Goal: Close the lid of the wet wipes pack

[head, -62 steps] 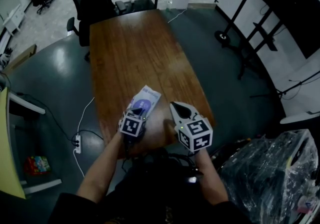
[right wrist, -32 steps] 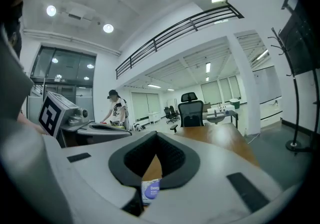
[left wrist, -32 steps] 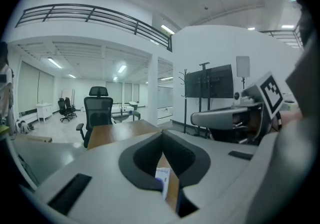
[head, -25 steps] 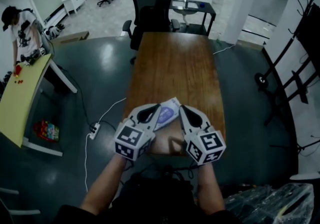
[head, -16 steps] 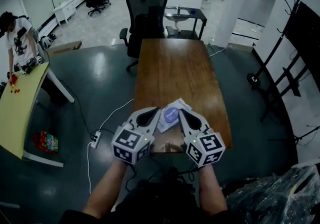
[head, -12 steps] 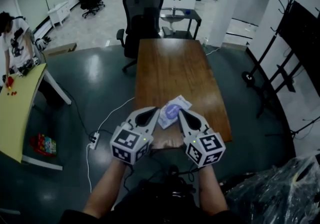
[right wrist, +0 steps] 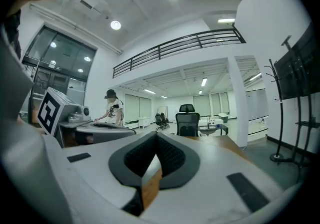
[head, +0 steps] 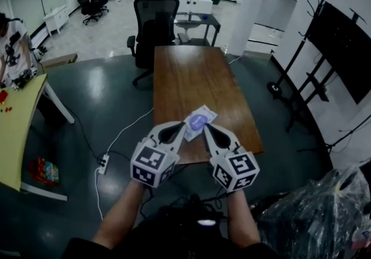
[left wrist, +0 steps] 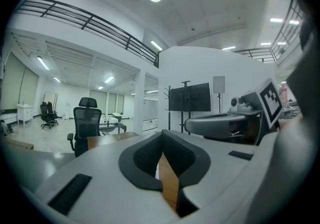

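Note:
The wet wipes pack [head: 200, 120], white with a purple oval lid on top, lies flat near the front edge of the long wooden table [head: 191, 75]. Nothing touches it. My left gripper [head: 175, 130] and right gripper [head: 208, 131] are held level side by side, just short of the pack, with their tips over the table's front edge. In the left gripper view the left gripper [left wrist: 161, 143] is shut and empty. In the right gripper view the right gripper [right wrist: 156, 142] is likewise shut on nothing. In both gripper views the jaws hide nearly all of the pack.
A black office chair [head: 155, 17] stands at the table's far end, with a small desk [head: 197, 19] behind it. A screen on a stand [head: 339, 43] is at the right. A yellow table [head: 14, 130] stands at the left, and a power strip [head: 103, 164] lies on the floor. A plastic bag [head: 316, 217] is at the bottom right.
Both grippers have drawn back from the pack towards the table's front edge and a little upwards. The left one, earlier down at the pack, is off it. The pack has stayed put.

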Demonstrator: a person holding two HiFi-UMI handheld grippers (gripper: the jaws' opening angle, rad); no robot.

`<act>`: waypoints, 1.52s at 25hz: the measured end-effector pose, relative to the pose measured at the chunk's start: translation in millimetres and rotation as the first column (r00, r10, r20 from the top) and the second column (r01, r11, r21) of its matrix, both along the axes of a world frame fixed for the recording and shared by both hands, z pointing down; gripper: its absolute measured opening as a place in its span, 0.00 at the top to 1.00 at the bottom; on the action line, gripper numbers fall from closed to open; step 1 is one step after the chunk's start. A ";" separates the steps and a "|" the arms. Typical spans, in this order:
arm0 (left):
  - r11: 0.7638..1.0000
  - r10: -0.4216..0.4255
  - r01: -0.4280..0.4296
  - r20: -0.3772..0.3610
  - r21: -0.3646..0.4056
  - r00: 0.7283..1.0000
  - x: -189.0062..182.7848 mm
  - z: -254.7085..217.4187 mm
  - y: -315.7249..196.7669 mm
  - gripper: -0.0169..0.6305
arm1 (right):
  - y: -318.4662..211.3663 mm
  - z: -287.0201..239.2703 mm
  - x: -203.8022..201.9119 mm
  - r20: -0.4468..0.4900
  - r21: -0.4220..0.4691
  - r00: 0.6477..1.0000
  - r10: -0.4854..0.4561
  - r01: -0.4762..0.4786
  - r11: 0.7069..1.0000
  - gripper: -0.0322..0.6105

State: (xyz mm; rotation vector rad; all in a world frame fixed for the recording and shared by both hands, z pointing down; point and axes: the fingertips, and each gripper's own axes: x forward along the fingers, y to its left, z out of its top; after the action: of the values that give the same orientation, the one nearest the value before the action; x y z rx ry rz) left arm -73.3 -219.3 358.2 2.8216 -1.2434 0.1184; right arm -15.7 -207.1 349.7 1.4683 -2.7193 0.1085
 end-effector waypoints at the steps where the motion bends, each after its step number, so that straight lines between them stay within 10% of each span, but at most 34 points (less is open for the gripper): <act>1: 1.000 -0.003 0.003 -0.004 0.003 1.000 0.6 -1.8 1.2 0.96 | 1.0 -2.8 -0.7 0.002 0.007 1.000 -0.003 0.003 1.000 0.93; 38: 0.999 0.023 -0.023 -0.009 0.039 1.000 3.3 -7.5 10.5 0.96 | 6.3 -11.2 -10.3 0.009 0.049 1.000 -0.013 0.012 0.999 0.93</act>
State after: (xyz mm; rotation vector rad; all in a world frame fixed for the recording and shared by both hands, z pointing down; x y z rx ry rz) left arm -70.0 -208.8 350.6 2.8659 -1.2251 0.0823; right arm -25.9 -200.7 338.4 1.4667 -2.7574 0.0491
